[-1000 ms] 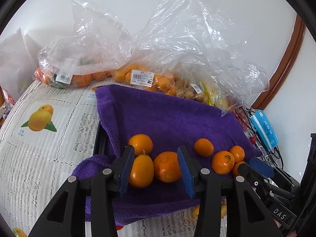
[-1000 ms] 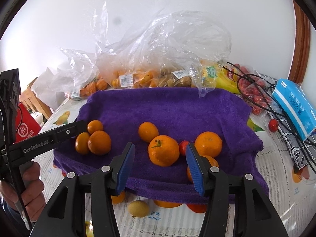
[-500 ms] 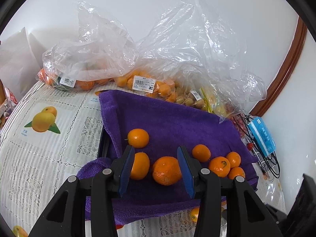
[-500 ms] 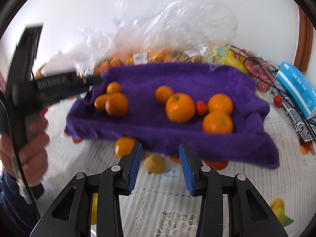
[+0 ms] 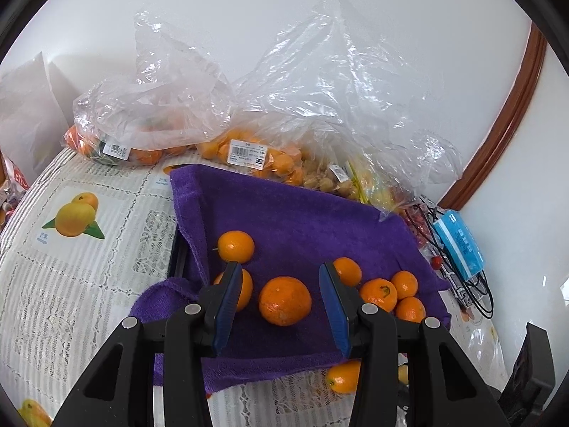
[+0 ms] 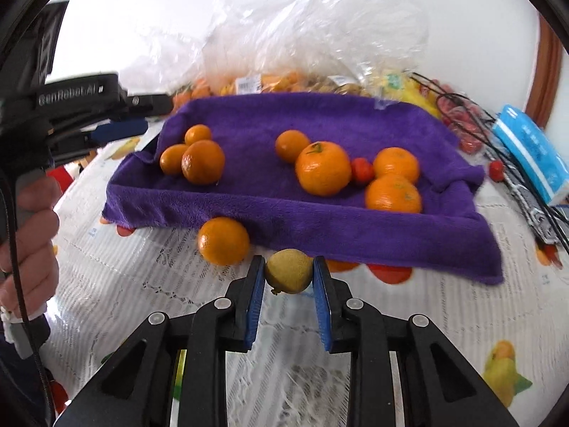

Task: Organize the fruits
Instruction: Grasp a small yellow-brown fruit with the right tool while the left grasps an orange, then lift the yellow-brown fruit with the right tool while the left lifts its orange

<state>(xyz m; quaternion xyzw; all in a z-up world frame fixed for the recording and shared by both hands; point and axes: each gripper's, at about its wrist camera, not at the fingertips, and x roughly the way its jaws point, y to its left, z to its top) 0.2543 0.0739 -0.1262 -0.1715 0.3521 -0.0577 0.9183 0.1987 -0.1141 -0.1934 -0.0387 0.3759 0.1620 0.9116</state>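
White wall behind, table under a lace-pattern vinyl tablecloth with printed fruit [image 6: 117,277], clear plastic produce bags [image 5: 320,106] heaped at the back. Purple plush towel draped over a tray [image 6: 320,121] holds the sorted orange mandarins: a group of three on its left [image 6: 199,158], a larger group on its right with one small red fruit tucked in [image 6: 362,172]. Right gripper [image 6: 288,274] is closed on a small round yellow-brown fruit [image 6: 288,272], which sits on the cloth just in front of the towel's front edge, blue pads touching both sides. It looks like a longan or small lime; focus is too soft to be sure. A loose orange mandarin [image 6: 223,241] sits just beside it on the left. Left gripper [image 5: 277,306] hovers over the towel, jaws moderately apart, nothing gripped; one mandarin shows between its fingers but is untouched. Step in hand is the pick. Advice: the grip is at the fruit's widest part, good, so lift straight up before moving sideways to clear the towel's edge and avoid nudging the neighbouring mandarin. Small smooth fruit may roll out, so keep squeeze steady, not harder. Place it apart from the mandarins if sorting by type.
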